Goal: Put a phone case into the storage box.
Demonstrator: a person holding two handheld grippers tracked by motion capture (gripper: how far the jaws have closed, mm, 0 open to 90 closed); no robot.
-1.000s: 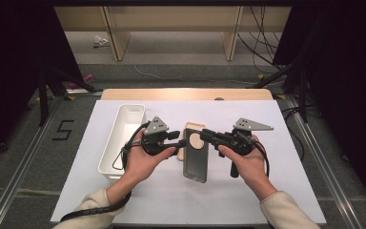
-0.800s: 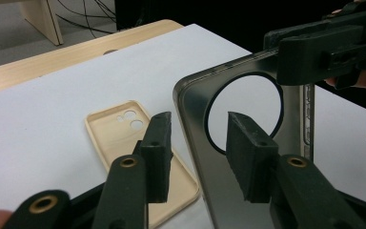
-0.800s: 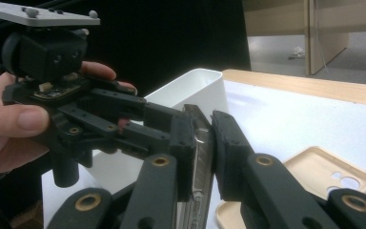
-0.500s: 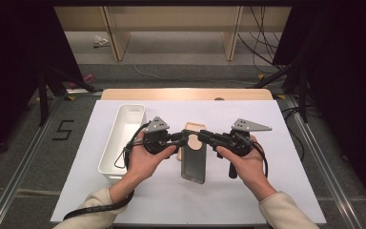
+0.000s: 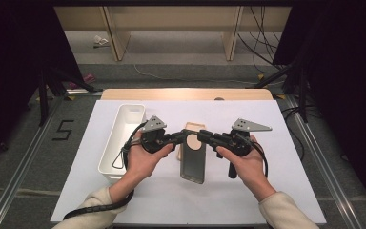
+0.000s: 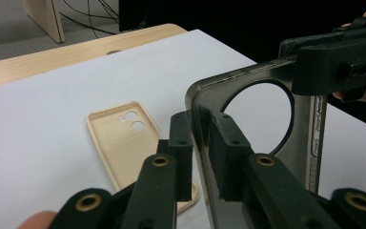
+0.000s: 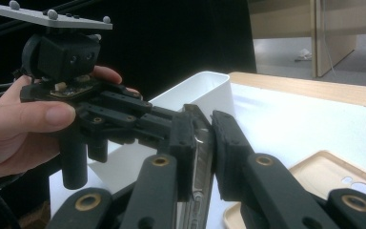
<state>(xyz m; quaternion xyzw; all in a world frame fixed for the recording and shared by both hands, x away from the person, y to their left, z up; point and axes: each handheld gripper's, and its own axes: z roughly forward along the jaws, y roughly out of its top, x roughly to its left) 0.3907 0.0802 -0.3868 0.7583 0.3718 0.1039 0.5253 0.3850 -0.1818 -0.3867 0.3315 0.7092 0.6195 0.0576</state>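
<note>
Grey and translucent, a phone case (image 5: 193,160) with a large round ring on its back is held between two hand-held grippers above a white-covered table (image 5: 286,191). In the high view the left gripper (image 5: 181,137) and the right gripper (image 5: 204,136) meet at the far end of the case, one on each side, while its near end hangs toward the person and seems to sit just off the sheet, though that view is too small to be sure.

What has changed is on the left: a second ago the left fingers stood wider and apart from the case edge, and they have just been closing. In the left gripper view they (image 6: 221,143) now clamp the rim of the case (image 6: 248,114) beside a rounded corner. The right fingers (image 7: 228,152) are likewise pressed together on the thin edge of the case (image 7: 201,157), as they were a second ago.

So the case has gone from a one-sided hold to a two-sided one. My reading is that this readies it to be carried, turned or flexed without slipping.

A second, beige phone case (image 5: 194,127) lies flat on the table, inner side up, partly under the grey one. A long white bin (image 5: 119,143) stands to the left, well apart from both grippers.
</note>
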